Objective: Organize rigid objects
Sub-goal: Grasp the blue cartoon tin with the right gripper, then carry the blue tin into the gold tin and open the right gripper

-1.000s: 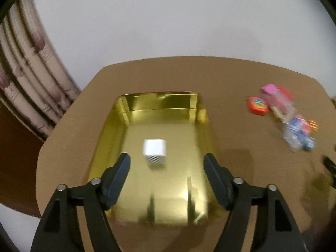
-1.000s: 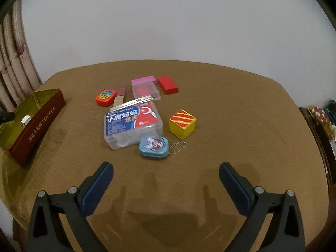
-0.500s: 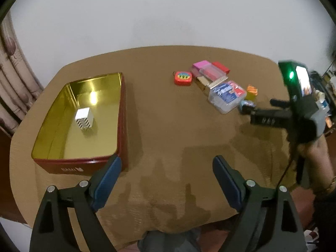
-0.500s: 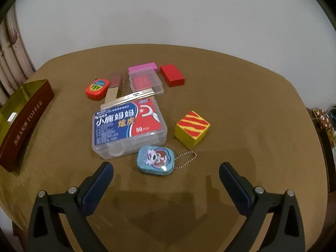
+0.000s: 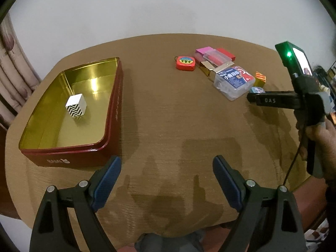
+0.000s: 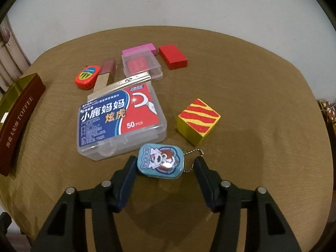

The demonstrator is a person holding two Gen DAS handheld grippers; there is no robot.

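A red tin with a gold inside point(image 5: 113, 113) stands at the table's left and holds a black-and-white zigzag cube point(image 5: 76, 106). My left gripper point(image 5: 166, 180) is open and empty near the table's front edge, right of the tin. My right gripper point(image 6: 164, 168) is open, its fingers either side of a small blue cartoon tin point(image 6: 161, 160) with a bead chain. The left finger is at the tin's edge. Beside it lie a clear floss box point(image 6: 119, 121) and a yellow cube with red stripes point(image 6: 198, 120).
Further back lie a red tape measure point(image 6: 87, 77), a brown block point(image 6: 106, 73), a metal clip point(image 6: 119, 85), a clear case point(image 6: 141, 66), a pink block point(image 6: 139, 49) and a red block point(image 6: 172, 56). The toffee tin's side point(image 6: 16, 124) is at the left.
My left gripper has pulled back from over the tin, leaving the zigzag cube inside. My right gripper has moved forward and down around the blue tin, its jaws narrowing.
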